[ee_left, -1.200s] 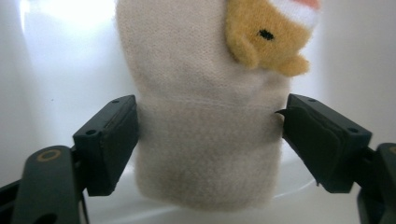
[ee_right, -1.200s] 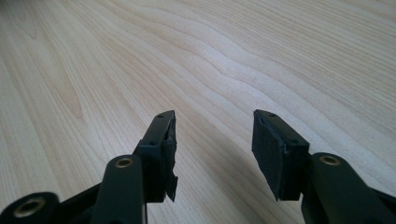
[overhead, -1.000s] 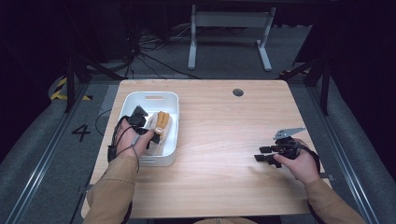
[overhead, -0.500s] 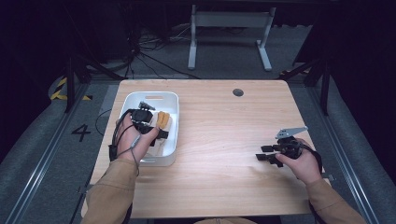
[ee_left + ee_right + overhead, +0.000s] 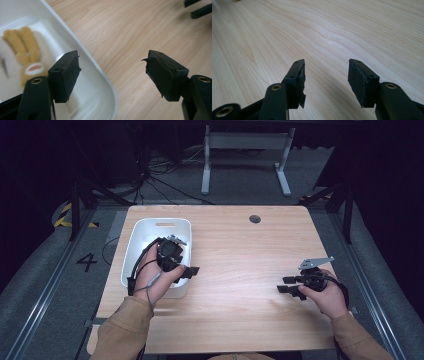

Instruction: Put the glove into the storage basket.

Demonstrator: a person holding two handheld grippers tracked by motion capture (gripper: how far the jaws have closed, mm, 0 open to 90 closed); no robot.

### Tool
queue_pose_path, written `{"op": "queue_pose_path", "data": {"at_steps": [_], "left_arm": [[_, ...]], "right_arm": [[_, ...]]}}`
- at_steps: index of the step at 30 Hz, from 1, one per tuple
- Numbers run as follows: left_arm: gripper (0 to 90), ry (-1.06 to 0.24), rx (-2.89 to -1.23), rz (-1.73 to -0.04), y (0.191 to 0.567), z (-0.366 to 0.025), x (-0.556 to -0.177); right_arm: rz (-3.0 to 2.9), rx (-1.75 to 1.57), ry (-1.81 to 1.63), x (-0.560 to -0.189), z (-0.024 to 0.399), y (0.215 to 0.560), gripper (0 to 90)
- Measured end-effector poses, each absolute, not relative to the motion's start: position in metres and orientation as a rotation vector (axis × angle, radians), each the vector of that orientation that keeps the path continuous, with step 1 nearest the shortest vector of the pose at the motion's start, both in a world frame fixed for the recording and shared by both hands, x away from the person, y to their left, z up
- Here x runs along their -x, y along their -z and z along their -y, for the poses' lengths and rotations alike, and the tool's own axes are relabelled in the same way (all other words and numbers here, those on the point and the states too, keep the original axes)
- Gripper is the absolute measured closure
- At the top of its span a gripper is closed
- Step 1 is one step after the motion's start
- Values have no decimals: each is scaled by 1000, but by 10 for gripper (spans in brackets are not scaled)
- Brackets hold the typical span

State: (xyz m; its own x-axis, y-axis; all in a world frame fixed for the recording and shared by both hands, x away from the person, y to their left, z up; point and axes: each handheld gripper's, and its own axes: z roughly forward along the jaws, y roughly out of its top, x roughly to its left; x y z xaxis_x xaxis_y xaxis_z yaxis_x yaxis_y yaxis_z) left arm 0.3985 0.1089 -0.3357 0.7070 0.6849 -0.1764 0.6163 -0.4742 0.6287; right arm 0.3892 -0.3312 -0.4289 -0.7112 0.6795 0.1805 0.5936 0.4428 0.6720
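Presently: left gripper (image 5: 112,72), jaws apart and just been closing, nothing between, over white bin (image 5: 100,72) rim; plush rabbit (image 5: 26,60), seemingly, inside. Right gripper (image 5: 325,80) agape, empty, over table (image 5: 337,30).

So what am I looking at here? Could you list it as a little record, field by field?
setting: wooden table
container: white plastic bin, near the table's left edge
contents: tan plush toy lying in the bin
left gripper: over the bin's near right rim, nothing between its jaws, which have just been closing a little
right gripper: open and empty, low over bare wood at the right
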Motion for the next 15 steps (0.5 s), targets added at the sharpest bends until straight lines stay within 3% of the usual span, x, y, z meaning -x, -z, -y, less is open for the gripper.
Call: {"op": "queue_pose_path", "data": {"at_steps": [15], "left_arm": [[269,-31,-2264,-721,361,-72,-386]], "right_arm": [[-2587,-1093,-1134,-385,335,430,463]]}}
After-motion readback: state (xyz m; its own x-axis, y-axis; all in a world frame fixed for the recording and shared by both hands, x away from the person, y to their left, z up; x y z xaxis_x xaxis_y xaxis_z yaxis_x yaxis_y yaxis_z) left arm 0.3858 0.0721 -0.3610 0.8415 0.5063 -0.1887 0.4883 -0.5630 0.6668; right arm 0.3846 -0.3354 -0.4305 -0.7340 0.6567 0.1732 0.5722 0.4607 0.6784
